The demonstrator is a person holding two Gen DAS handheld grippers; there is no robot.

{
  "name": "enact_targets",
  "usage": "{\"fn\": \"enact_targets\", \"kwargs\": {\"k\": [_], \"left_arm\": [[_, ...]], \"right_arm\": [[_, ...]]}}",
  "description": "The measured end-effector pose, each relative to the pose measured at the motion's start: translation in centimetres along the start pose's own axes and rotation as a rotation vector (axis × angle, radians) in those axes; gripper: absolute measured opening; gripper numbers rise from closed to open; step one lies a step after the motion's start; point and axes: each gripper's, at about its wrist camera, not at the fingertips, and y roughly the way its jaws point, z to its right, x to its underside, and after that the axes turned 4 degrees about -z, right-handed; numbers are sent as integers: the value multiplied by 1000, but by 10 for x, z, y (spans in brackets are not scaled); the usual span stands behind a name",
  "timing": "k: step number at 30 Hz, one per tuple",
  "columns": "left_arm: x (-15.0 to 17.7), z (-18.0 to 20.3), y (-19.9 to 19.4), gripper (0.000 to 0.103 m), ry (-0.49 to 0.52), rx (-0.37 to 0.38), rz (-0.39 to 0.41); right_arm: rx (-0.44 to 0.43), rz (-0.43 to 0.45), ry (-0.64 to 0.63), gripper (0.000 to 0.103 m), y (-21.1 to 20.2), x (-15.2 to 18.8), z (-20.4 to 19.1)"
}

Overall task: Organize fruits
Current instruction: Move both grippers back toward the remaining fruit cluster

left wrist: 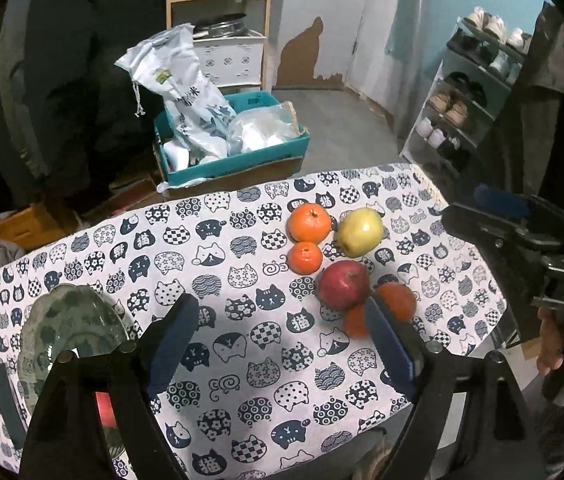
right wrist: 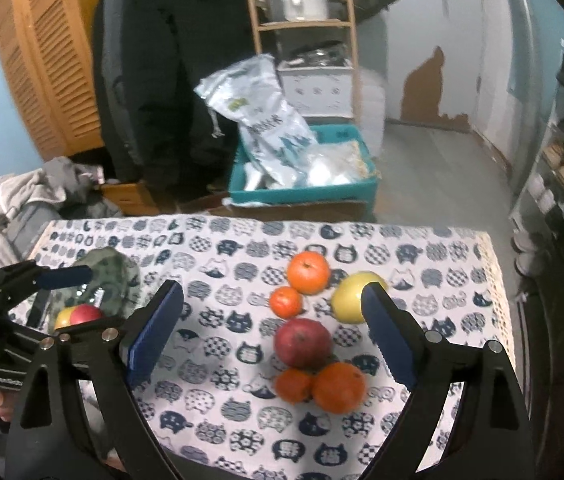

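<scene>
One red-and-yellow fruit (right wrist: 81, 315) sits in the green bowl (right wrist: 115, 276). Six more wait on the surface (right wrist: 217, 364), like the red apple (right wrist: 302, 343). Both the left gripper (left wrist: 282, 344) and right gripper (right wrist: 273, 336) are wide and empty.

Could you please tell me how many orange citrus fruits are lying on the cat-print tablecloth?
4: a large one at the far end, a small one beside it, and a small and large one nearest, beside the red apple.
</scene>
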Motion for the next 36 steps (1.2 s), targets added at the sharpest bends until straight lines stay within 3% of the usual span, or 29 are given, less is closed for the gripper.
{"fn": "enact_targets", "kwargs": {"k": [9,19,36], "left_arm": [[0,13,41,86,26,4,-66],[14,19,85,86,48,4,-155],[23,23,123,86,71,-8,-250]], "right_arm": [[52,-88,62,90,26,21,36],[67,-254,149,90,80,58,73],[49,-387,219,90,134,89,85]]}}
